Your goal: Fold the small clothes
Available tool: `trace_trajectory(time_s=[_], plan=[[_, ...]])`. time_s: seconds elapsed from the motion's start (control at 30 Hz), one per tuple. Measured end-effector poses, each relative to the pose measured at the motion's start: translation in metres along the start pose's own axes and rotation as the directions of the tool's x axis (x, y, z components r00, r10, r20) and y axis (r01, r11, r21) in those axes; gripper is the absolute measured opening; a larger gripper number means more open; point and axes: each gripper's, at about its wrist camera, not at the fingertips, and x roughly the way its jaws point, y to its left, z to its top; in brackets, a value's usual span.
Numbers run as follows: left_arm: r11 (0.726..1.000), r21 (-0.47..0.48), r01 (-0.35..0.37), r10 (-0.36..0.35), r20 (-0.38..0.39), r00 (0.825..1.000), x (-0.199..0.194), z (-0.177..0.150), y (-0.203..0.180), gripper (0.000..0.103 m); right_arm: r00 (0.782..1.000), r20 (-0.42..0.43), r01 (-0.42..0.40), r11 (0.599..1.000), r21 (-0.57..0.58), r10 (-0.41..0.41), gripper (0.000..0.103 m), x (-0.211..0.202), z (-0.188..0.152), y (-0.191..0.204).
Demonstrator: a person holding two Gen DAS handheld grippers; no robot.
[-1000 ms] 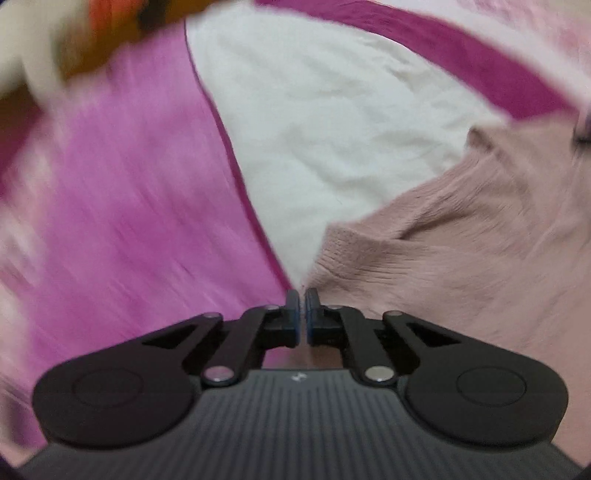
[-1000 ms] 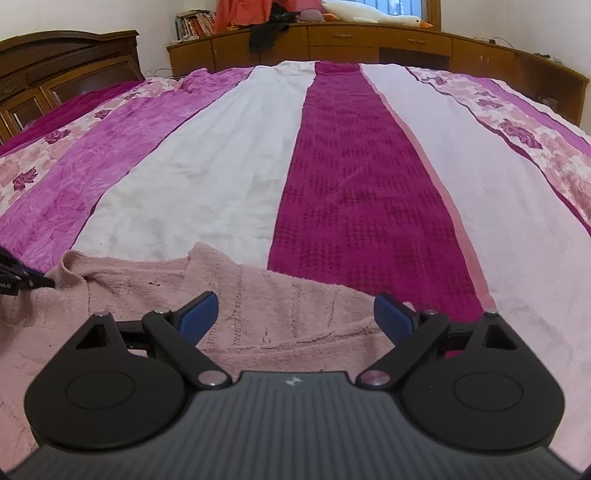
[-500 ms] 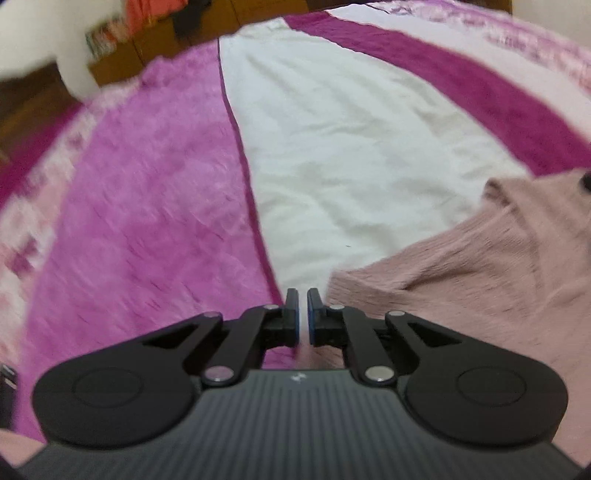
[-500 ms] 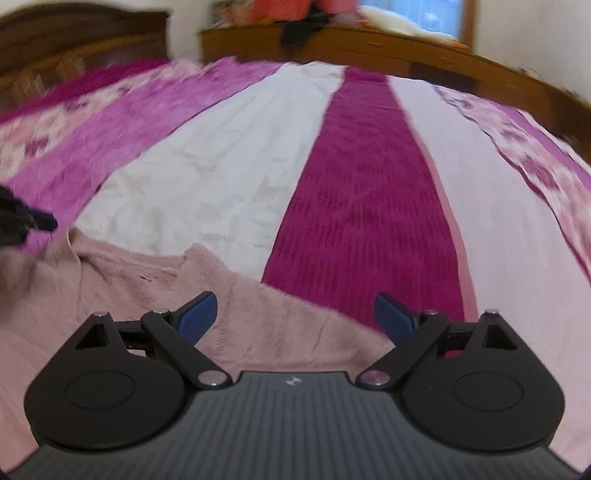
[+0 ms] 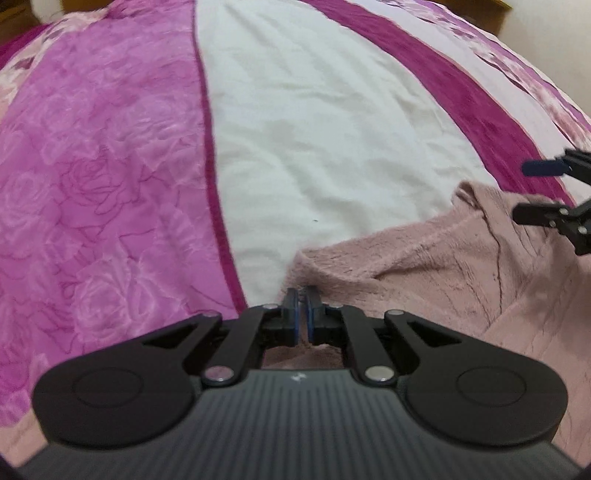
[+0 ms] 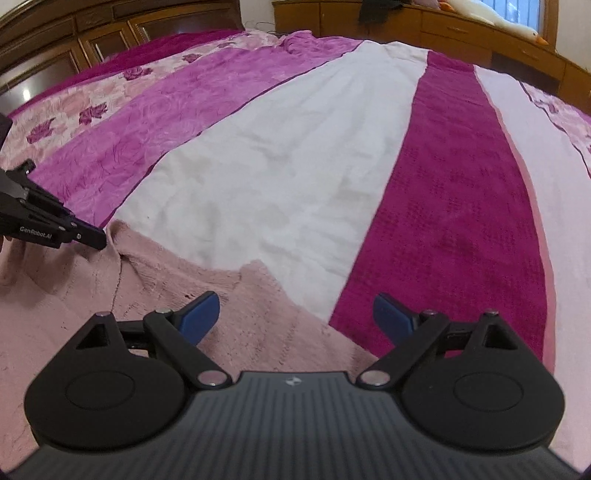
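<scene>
A pale pink knitted sweater [image 5: 443, 266] lies flat on the striped bedspread, near me. My left gripper [image 5: 303, 314] is shut on the sweater's near left edge, with pink knit showing between and under the pads. It also shows at the left of the right wrist view [image 6: 88, 236], on the sweater [image 6: 184, 295]. My right gripper [image 6: 295, 314] is open wide and empty, low over the sweater's right part. Its fingers show at the right edge of the left wrist view [image 5: 543, 192].
The bedspread has magenta rose [image 5: 103, 166], white [image 6: 277, 177], dark magenta [image 6: 461, 206] and pale pink floral stripes. A wooden headboard [image 6: 92, 40] and a low wooden cabinet [image 6: 443, 33] with a plush goose stand beyond the bed.
Both cameras have tilted and swung. The left gripper stays shut on the sweater's edge, now held lower and steadier. The right gripper stays open and has shifted over the sweater.
</scene>
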Motion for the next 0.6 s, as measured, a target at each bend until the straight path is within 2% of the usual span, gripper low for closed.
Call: trace_trajectory(time_s=[0.07,0.1,0.13,0.17,0.2,0.23,0.33,0.47,0.53,0.57,0.6], plan=[[0.999,0.006,0.045,-0.045,-0.003,0.999,-0.003,-0.002,0.002,0.008,1.000,0.009,-0.006,1.000,0.001,0.006,0.095,0.000,-0.001,0.004],[0.998,0.002,0.068,-0.068,-0.007,0.998,-0.005,-0.002,0.004,0.014,1.000,0.014,-0.009,1.000,0.000,0.009,0.095,-0.002,-0.001,0.006],[0.996,-0.002,0.088,-0.088,-0.011,0.996,-0.008,-0.003,0.006,0.032,1.000,0.021,-0.010,1.000,-0.004,0.010,0.095,-0.004,-0.003,0.007],[0.995,-0.004,0.100,-0.100,-0.012,0.995,-0.010,-0.004,0.009,0.044,1.000,0.026,-0.009,1.000,-0.011,0.009,0.095,-0.007,-0.004,0.008],[0.995,-0.004,0.096,-0.096,-0.008,0.995,-0.011,-0.005,0.010,0.065,0.999,0.031,-0.008,1.000,-0.014,0.008,0.095,-0.010,-0.005,0.008],[0.997,0.000,0.076,-0.076,-0.002,0.997,-0.013,-0.006,0.012,0.073,0.999,0.036,-0.008,1.000,-0.016,0.009,0.095,-0.014,-0.006,0.008],[0.999,0.047,0.022,-0.022,0.002,1.000,-0.012,-0.005,0.012,0.072,0.998,0.062,-0.012,1.000,-0.013,0.012,0.095,-0.029,-0.012,0.009],[0.996,0.080,0.033,-0.032,-0.013,0.999,-0.003,-0.004,0.013,0.066,0.995,0.101,-0.026,1.000,0.002,0.025,0.095,-0.047,-0.020,0.012],[0.994,0.093,0.063,-0.061,-0.031,0.998,0.003,-0.005,0.011,0.043,0.993,0.116,-0.032,0.999,0.011,0.031,0.095,-0.054,-0.024,0.013],[0.992,0.092,0.083,-0.079,-0.040,0.996,0.006,-0.006,0.008,0.037,0.992,0.123,-0.034,0.999,0.015,0.032,0.095,-0.057,-0.025,0.014],[0.991,0.104,0.082,-0.078,-0.040,0.996,0.007,-0.007,0.005,0.016,0.991,0.129,-0.035,0.999,0.016,0.033,0.095,-0.060,-0.026,0.016]])
